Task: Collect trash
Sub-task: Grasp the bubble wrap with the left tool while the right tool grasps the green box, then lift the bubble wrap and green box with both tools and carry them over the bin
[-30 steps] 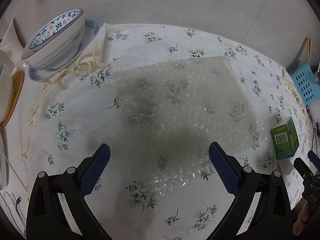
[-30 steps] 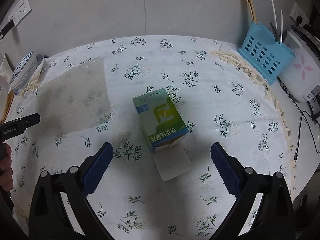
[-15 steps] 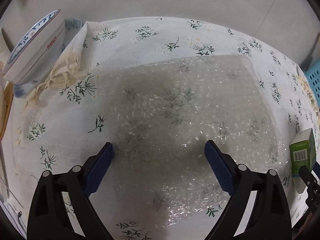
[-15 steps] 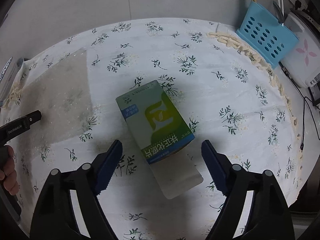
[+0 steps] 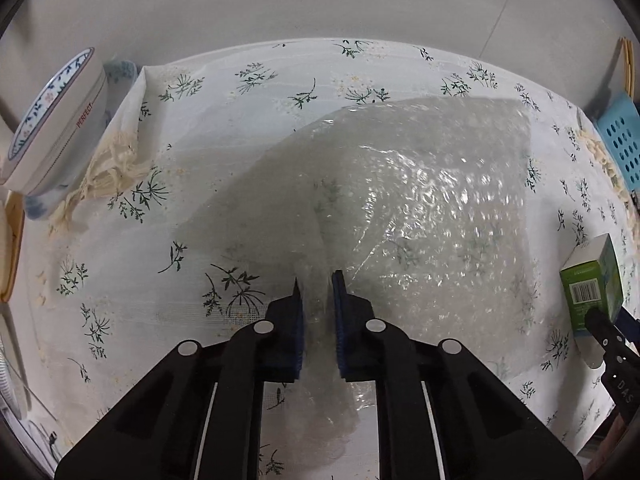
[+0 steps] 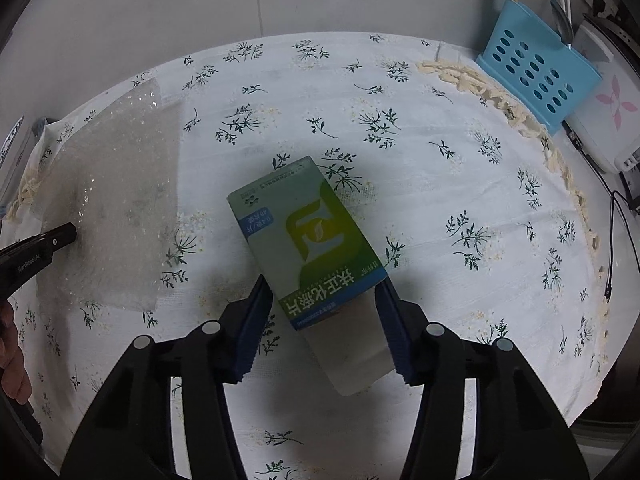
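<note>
A clear bubble-wrap sheet (image 5: 432, 208) lies on the floral tablecloth (image 5: 248, 92). My left gripper (image 5: 317, 284) is shut on its near edge, and the sheet is bunched and lifted at the pinch. A green and blue carton (image 6: 308, 236) with an open white flap lies on the cloth. My right gripper (image 6: 322, 292) has its blue pads against both sides of the carton's near end. The carton also shows in the left wrist view (image 5: 592, 284), and the bubble wrap shows in the right wrist view (image 6: 112, 208).
A patterned bowl (image 5: 48, 120) stands at the table's left edge. A blue perforated holder (image 6: 536, 76) with utensils and a white appliance (image 6: 608, 112) stand at the back right. A black cable (image 6: 612, 240) hangs past the right edge.
My left gripper has closed on the bubble wrap's near edge and bunched it up. My right gripper has moved forward and closed around the carton's near end.
</note>
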